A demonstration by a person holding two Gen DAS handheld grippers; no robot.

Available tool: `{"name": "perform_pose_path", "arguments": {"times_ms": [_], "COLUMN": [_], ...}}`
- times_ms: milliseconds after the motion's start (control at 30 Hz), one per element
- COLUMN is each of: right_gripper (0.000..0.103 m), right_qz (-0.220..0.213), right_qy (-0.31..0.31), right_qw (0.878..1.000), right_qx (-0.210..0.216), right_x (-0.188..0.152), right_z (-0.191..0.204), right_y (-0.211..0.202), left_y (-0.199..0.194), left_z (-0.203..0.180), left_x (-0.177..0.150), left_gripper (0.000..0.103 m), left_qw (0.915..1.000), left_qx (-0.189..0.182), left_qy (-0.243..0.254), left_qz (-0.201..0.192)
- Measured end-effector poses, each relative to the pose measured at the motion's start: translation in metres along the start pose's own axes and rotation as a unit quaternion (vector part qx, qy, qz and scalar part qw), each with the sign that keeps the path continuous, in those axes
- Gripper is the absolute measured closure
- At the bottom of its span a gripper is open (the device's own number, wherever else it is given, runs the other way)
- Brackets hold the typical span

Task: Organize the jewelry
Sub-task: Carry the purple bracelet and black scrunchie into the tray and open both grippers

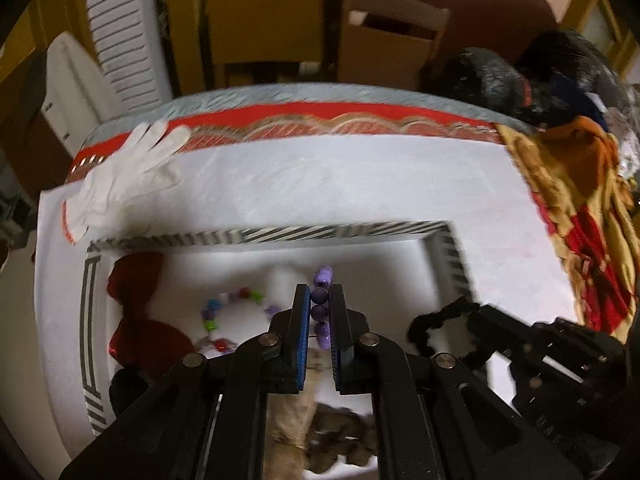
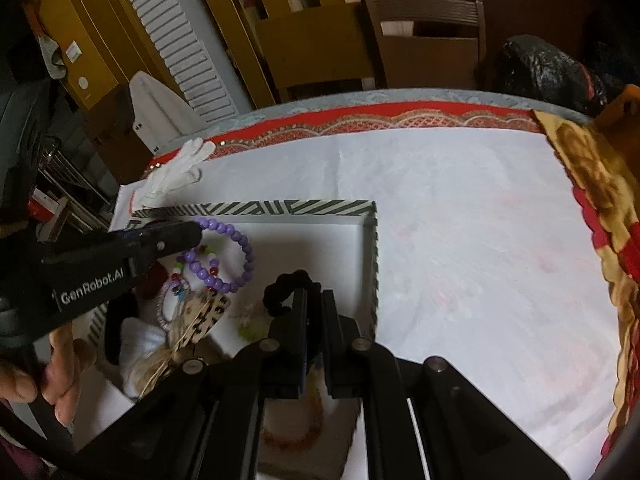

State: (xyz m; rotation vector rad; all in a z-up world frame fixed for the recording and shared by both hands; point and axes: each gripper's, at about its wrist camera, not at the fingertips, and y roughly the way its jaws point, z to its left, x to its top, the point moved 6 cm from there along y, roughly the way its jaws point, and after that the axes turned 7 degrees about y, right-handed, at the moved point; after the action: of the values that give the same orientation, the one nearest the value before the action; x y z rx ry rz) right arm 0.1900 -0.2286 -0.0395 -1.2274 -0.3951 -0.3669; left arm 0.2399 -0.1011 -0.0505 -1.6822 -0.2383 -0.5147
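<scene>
1. Left wrist view: no writing can be read. The left gripper (image 1: 320, 304) is clamped on a purple bead bracelet (image 1: 321, 300). The beads run in a line between the two fingers, along their length, and the top bead sticks out past the tips. It hangs over the striped-rim tray (image 1: 280, 236), above a multicoloured bead bracelet (image 1: 236, 308) and a red pouch (image 1: 136, 312) on the tray floor. To the right, the right gripper (image 1: 472, 320) pinches a black scrunchie (image 1: 436, 320).
2. Right wrist view: the left gripper's (image 2: 196, 232) side reads "GenRobot.AI". The purple bracelet (image 2: 228, 256) hangs as a full loop from its tip, over the tray (image 2: 372, 248). The right gripper (image 2: 314, 300) is closed on the scrunchie (image 2: 284, 288), which curls out past the left finger.
</scene>
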Motion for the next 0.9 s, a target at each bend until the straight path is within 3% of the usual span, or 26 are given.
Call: {"name": "perform_pose_path", "arguments": {"times_ms": [300,433,667,900], "right_gripper": [0.097,0.076,0.066,0.057], "right_qz": [0.02,0.025,0.001,-0.031], "right_qy": [-0.024,-0.038,-0.059,-0.036], "right_qw": [0.998,0.996,0.997,0.998], "right_qx": [-0.047,-0.07,-0.059,-0.03], "right_x": [0.007,0.002,-0.01,-0.028], "right_z": [-0.003,-0.004,0.006,0.014], "right_y": [0.055,0.064,0.039,-0.01], "left_y": [0.008,0.008,-0.011,-0.049], "left_z": [0.027,0.032,0.03,0.023], "left_x": [-0.022,-0.033,-0.052,-0.073], "left_gripper": [0.102,0.101,0.101,0.101], "left_qw": [0.9991,0.9974,0.9968,0.9965], "left_qx": [0.037,0.063,0.076,0.082], "left_qy": [-0.012,-0.009,-0.006,-0.013], "left_qz": [0.014,0.032,0.022,-0.004]}}
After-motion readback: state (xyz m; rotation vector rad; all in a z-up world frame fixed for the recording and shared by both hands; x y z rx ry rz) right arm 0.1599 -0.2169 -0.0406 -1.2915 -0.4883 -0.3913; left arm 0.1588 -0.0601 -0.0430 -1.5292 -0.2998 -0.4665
